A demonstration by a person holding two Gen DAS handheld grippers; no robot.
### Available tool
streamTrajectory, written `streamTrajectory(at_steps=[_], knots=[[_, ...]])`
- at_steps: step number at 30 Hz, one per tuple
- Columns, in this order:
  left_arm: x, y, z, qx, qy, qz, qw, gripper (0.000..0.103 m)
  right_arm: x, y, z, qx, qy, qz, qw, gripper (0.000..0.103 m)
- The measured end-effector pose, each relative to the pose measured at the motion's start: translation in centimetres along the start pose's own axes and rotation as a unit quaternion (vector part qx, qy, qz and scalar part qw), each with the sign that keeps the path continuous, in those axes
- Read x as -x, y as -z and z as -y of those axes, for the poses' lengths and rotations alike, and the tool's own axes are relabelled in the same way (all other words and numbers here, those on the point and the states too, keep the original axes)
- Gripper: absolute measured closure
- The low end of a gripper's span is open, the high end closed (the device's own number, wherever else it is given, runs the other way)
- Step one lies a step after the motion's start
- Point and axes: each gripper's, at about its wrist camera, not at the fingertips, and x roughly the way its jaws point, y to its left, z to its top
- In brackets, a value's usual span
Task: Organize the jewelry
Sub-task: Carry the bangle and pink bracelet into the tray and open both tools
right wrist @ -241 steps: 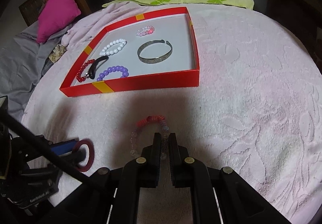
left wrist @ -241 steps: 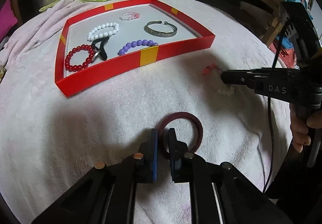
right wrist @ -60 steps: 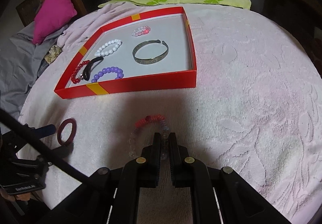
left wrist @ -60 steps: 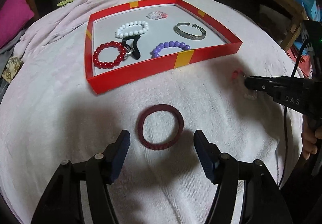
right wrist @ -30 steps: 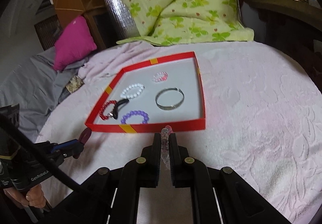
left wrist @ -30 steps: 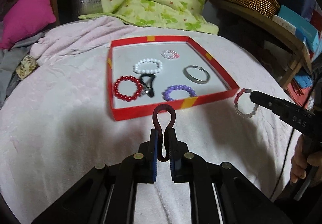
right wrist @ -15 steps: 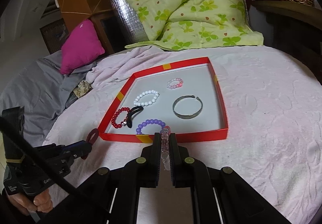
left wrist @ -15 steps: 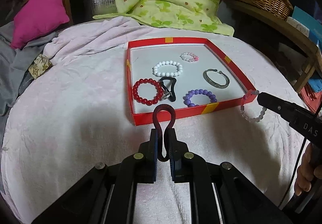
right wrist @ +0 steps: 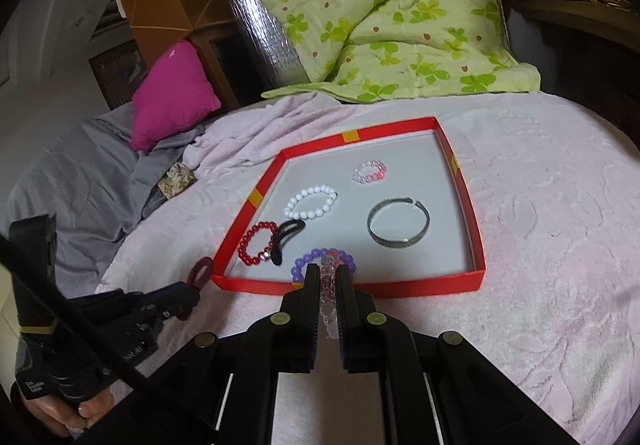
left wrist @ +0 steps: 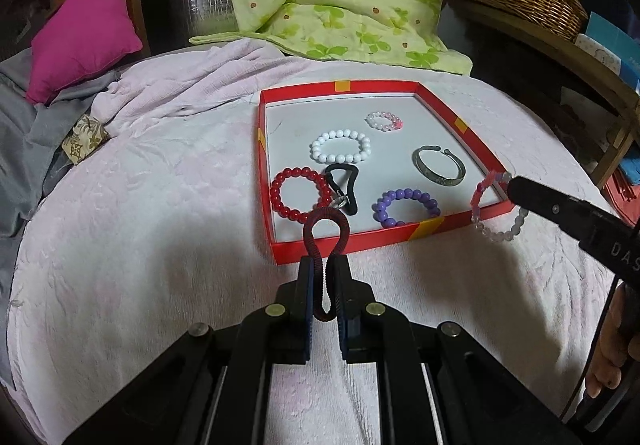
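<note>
Maroon ribbed elastic band (left wrist: 326, 245) was pinched lengthwise in left gripper (left wrist: 325, 287), loop toward red cardboard tray (left wrist: 460, 123) | clear-and-pink beaded bracelet (right wrist: 329, 299) was clamped edge-on in right gripper (right wrist: 326, 295), ring shape seen only from left view

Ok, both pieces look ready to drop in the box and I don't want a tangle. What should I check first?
1. Left gripper shut on dark red band: ok.
2. Right gripper shut on clear bead bracelet: ok.
3. Red box open: ok.
4. Bare floor between silver bangle and right wall: ok.
5. Band over the box: not ok, short of front wall.
6. Height above the box: cannot tell.
</note>
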Motion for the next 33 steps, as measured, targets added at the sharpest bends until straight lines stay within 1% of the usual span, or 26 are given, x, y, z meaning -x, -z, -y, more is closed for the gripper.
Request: streamTrajectory(at_steps=[6,10,25,31,33], knots=[[-0.2,0.0,0.4,-0.002,-0.001,0.0,1.0,0.093,0.7,-0.6,0.1,-0.01,-0.007,0.02,1.0,0.094],[-0.2,-0.1,0.4,-0.001,-0.004,0.001,1.0,0.093,1.1,-0.8,0.4,-0.013,-0.004,0.026,1.0,0.094],[-0.3,-0.2,0.4,-0.002,-0.013,0.004,0.9999,0.093,2.1,-1.3,2.5,-0.036,0.011,0.037,0.999,0.094],[-0.2,-0.2,0.4,-0.001,-0.012,0.005,0.9999,0.093,2.7,-1.5,3.4,-0.044,0.013,0.042,0.998,0.095],[-0.2,-0.3,0.2,0.002,-0.007,0.005,1.0,0.093,2.8,-1.7,3.6,-0.046,0.013,0.045,0.998,0.095]])
